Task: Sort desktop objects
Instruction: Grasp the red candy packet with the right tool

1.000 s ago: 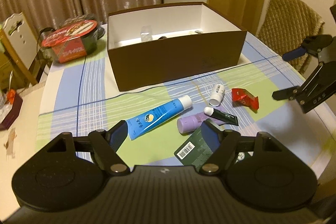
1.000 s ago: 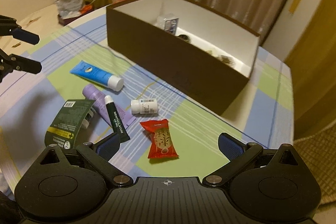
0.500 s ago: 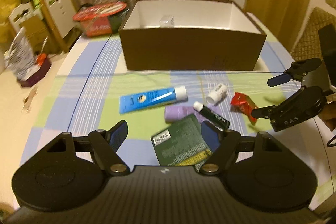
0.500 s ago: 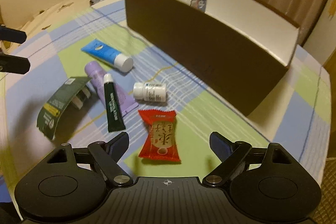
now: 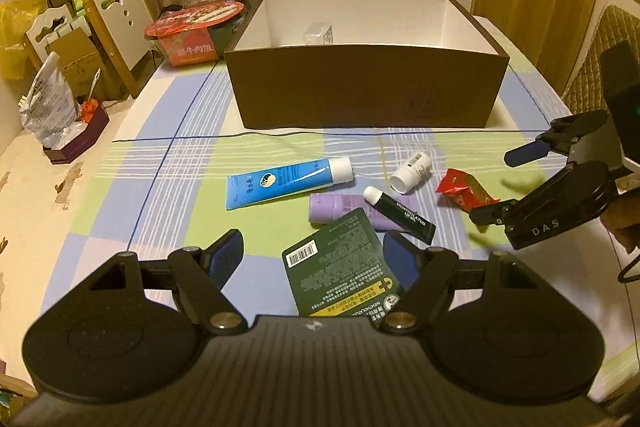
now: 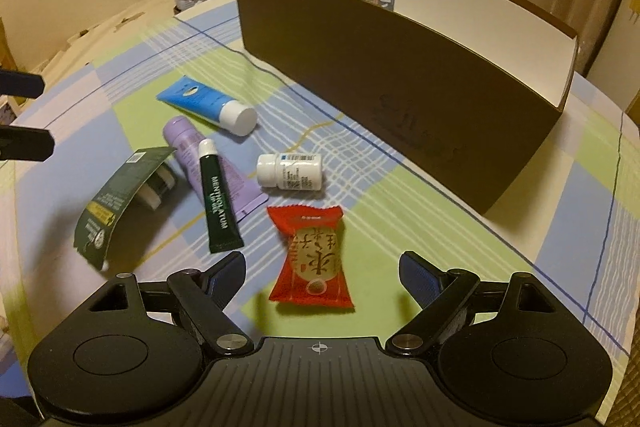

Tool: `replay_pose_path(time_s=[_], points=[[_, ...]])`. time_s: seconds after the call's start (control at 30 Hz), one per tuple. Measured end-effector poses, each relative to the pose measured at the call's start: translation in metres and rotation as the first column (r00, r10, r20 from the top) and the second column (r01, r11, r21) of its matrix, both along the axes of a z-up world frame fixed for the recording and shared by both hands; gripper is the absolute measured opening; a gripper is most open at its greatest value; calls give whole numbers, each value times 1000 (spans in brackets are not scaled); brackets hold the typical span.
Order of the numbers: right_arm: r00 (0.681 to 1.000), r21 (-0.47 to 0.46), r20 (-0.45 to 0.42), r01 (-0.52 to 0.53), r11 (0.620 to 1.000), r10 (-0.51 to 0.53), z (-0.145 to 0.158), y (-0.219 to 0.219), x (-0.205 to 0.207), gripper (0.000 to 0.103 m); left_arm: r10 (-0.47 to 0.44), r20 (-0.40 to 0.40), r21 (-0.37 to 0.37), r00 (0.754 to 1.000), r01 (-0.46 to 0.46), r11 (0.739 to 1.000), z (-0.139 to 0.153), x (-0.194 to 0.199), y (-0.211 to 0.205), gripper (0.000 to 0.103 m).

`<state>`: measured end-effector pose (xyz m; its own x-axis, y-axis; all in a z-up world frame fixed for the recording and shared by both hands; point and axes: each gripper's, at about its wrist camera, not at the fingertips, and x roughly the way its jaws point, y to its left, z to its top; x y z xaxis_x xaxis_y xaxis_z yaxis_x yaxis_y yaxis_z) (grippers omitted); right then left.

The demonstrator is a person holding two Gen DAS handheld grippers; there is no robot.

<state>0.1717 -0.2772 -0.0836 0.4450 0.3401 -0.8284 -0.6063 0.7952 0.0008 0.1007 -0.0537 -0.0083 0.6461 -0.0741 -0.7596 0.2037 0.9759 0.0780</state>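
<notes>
Both tongs, left (image 5: 313,253) and right (image 6: 322,273), spread, empty; we see green card (image 5: 342,273) partly hidden behind left tongs.

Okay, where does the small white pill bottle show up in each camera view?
Left wrist: small white pill bottle lies right of centre, cap toward the camera.
Right wrist: it lies centre, cap pointing left.
Shared landmark: the red snack packet lies just beside it.

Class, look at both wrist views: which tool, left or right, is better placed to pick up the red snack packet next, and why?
Right. The right tool is open with the red snack packet lying just ahead between its fingers. The left tool, also open, faces the dark green card instead.
</notes>
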Motion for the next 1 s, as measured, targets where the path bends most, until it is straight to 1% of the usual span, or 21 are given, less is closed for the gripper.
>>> replay_pose_path(time_s=[0.1, 0.17, 0.2, 0.4, 0.43, 0.5, 0.6, 0.7, 0.77, 0.8, 0.83, 0.9, 1.0], points=[[1000, -4, -4, 11, 1000, -11, -3, 0, 3, 87, 1, -12, -7, 1000, -1, 1000, -3, 1, 3, 74], [1000, -2, -8, 13, 1000, -13, -6, 0, 4, 76, -1, -20, -8, 1000, 1, 1000, -6, 1, 4, 74], [1000, 1, -15, 12, 1000, -12, -8, 0, 5, 74, 3, -24, -9, 1000, -3, 1000, -8, 1, 5, 74], [1000, 4, -14, -6, 1000, 6, -12, 5, 9, 73, 17, -35, -29, 999, -19, 999, -11, 2, 7, 74], [1000, 3, -14, -8, 1000, 8, -13, 6, 10, 67, 19, -35, -32, 999, -20, 999, -11, 2, 7, 74], [1000, 3, -17, -9, 1000, 9, -14, 6, 10, 59, 21, -36, -37, 999, -23, 999, -11, 2, 7, 74], [1000, 2, -21, -12, 1000, 12, -15, 5, 11, 59, 22, -37, -44, 999, -24, 999, -12, 3, 5, 74], [1000, 1, -26, -14, 1000, 14, -17, 5, 12, 44, 15, -41, -50, 999, -17, 999, -13, 5, -1, 74], [999, 1, -29, -16, 1000, 16, -18, 5, 12, 40, 7, -42, -55, 999, -9, 998, -14, 7, -7, 74], [999, 1, -30, -17, 1000, 17, -18, 5, 12, 34, 3, -42, -57, 999, -6, 998, -15, 7, -10, 74], [999, 4, -30, -17, 1000, 17, -18, 4, 12, 30, 0, -41, -60, 999, -3, 998, -15, 8, -12, 74], [1000, 16, -25, -11, 1000, 11, -16, 1, 12, 27, -2, -39, -67, 999, -1, 998, -16, 10, -17, 74], [1000, 29, -9, -1, 1000, 2, -10, -4, 10, 26, 1, -39, -84, 999, -4, 996, -18, 15, -25, 74]])
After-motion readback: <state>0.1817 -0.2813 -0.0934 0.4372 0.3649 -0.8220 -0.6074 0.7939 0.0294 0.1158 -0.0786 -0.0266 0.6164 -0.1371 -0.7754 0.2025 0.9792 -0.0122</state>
